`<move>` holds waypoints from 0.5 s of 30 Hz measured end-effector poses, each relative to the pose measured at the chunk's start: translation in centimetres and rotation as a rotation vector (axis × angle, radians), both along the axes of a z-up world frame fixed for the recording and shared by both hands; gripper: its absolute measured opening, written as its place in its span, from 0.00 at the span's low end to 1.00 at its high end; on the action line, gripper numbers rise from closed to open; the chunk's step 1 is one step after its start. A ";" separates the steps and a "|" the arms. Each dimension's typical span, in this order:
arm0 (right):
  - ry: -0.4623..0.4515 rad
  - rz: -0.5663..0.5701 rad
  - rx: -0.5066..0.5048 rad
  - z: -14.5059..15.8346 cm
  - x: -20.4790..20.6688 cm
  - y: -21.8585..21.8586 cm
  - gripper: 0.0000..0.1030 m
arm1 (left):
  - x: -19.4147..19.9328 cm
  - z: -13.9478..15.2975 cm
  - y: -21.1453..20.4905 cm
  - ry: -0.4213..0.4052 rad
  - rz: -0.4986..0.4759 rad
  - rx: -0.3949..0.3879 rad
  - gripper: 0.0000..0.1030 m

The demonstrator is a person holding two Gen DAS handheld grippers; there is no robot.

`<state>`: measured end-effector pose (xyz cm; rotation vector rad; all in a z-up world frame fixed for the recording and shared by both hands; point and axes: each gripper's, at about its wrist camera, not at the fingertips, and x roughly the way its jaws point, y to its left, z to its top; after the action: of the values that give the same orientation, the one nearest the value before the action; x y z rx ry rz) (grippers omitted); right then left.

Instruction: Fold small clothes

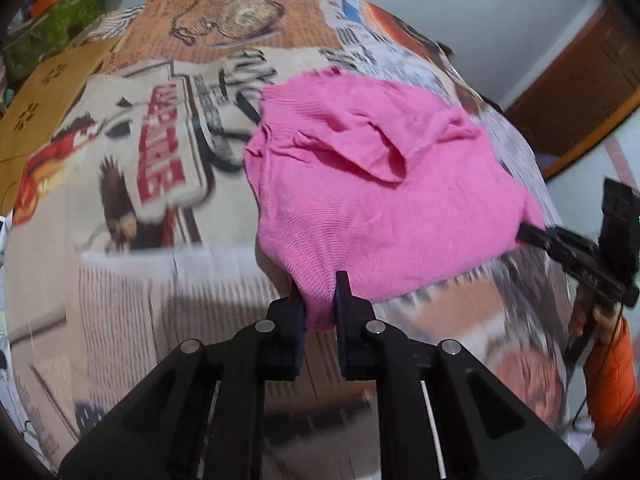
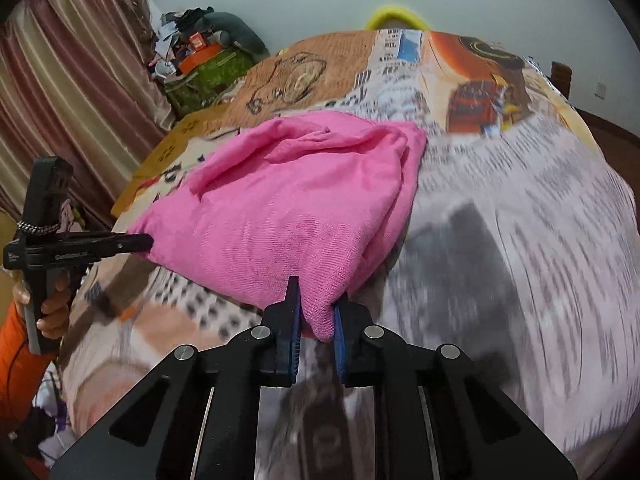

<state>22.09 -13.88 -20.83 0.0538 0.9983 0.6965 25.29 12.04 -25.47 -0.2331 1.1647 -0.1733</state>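
Observation:
A pink knitted garment lies rumpled on a printed cloth that covers the table. My left gripper is shut on the garment's near corner, pink knit bunched between its blue pads. In the right wrist view the same pink garment spreads from the middle toward the left, and my right gripper is shut on its other near corner. Each view shows the opposite gripper pinching a far corner: the right gripper at the right edge, the left gripper at the left edge. The near edge is stretched between both.
A brown cardboard piece lies at the table's far left. A green box with clutter and a curtain stand behind. A hand in an orange sleeve holds the other tool. A wooden door is at the right.

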 end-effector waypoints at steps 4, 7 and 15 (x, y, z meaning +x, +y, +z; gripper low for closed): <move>0.023 0.034 -0.049 -0.3 -1.9 -0.2 0.16 | -2.0 0.4 -0.9 -0.005 -0.016 0.119 0.15; 0.011 0.035 -0.064 0.1 -2.6 -0.6 0.17 | -2.7 1.0 -1.1 -0.015 -0.032 0.173 0.21; -0.084 -0.005 -0.037 3.1 -2.3 -1.9 0.28 | -0.8 3.5 -1.5 -0.097 -0.001 0.214 0.50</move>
<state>19.77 -15.82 -17.69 -0.0048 0.9294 0.6700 24.50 10.57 -21.98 -0.0350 1.0775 -0.0590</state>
